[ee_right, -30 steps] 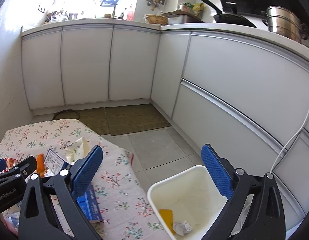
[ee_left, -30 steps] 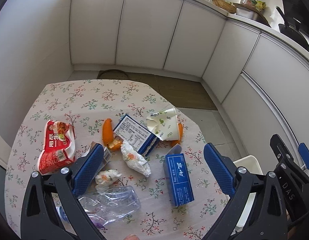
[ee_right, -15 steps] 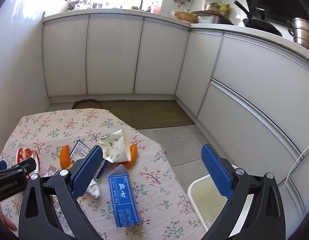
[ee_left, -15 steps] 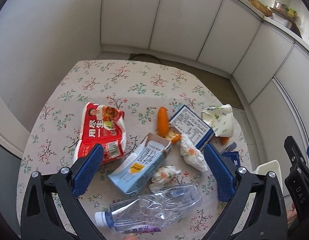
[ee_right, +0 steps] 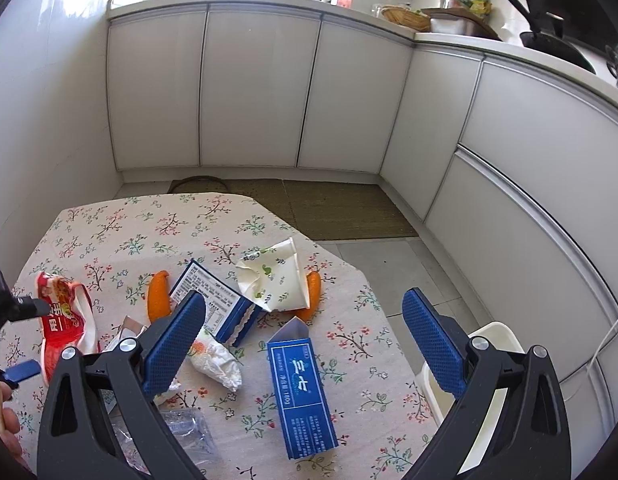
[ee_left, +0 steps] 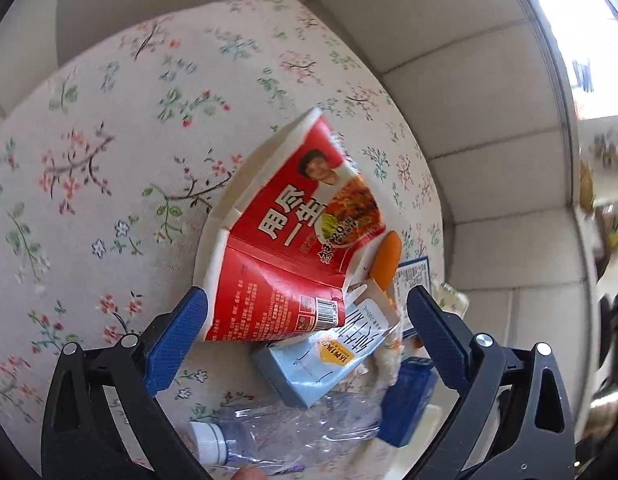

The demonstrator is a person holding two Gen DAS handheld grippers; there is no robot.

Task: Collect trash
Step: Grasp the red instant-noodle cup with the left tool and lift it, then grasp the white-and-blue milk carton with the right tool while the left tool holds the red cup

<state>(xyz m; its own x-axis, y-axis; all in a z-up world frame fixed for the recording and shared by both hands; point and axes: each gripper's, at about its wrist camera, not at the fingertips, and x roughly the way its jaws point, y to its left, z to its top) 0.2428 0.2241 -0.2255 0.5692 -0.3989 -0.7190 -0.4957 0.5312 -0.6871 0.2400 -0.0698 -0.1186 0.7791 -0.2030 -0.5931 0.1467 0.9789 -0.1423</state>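
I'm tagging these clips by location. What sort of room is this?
Most likely a home kitchen. White base cabinets run under an L-shaped counter that carries a black pan and a basket, and a small table with a floral cloth holds food packaging.

Table point(ee_right: 121, 220): litter spread over the near half. Noodle cup point(ee_right: 65, 328) at far left, on its side. Peel point(ee_right: 159, 296) right of it, then flat box point(ee_right: 213, 300), with paper cup point(ee_right: 275, 280) lying behind and right. Second peel point(ee_right: 311, 296) tucked against paper cup's right edge. Wadded wrapper point(ee_right: 215, 360) in front of flat box. Tall carton point(ee_right: 301, 392) nearest, right of wrapper. Bottle point(ee_right: 185, 432), possibly crushed, at near left. Bin point(ee_right: 493, 344) on floor, right of table.
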